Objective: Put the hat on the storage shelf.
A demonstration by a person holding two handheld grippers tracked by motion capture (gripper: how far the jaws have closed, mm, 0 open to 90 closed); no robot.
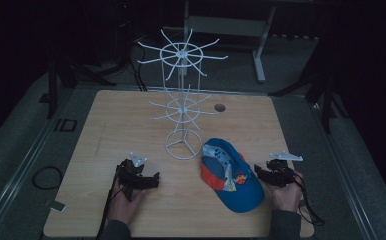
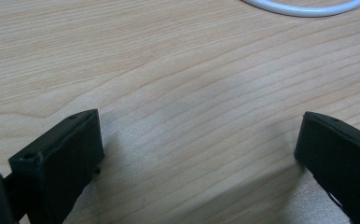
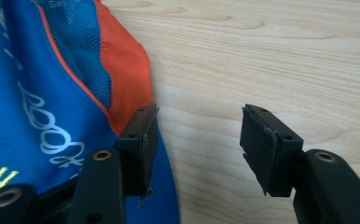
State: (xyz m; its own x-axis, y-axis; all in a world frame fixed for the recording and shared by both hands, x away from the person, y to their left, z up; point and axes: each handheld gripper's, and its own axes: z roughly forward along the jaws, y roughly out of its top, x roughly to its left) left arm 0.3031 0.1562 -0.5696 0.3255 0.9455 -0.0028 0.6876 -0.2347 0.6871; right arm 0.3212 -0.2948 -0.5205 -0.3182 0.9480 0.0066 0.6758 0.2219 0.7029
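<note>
Cap (image 1: pixel 233 177) lies just left of the right gripper (image 1: pixel 265 171), jaws apart, nothing held; left gripper (image 1: pixel 153 179) also released, farther away.

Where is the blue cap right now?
In the high view the blue cap lies on the table's near right part, between the white wire stand's base and the right gripper.

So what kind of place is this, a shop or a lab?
Probably a lab or recording studio, not a shop: a lone wooden table stands in a dark room with tripod-like stands around it, holding just a white wire display rack and a blue and orange cap.
</note>
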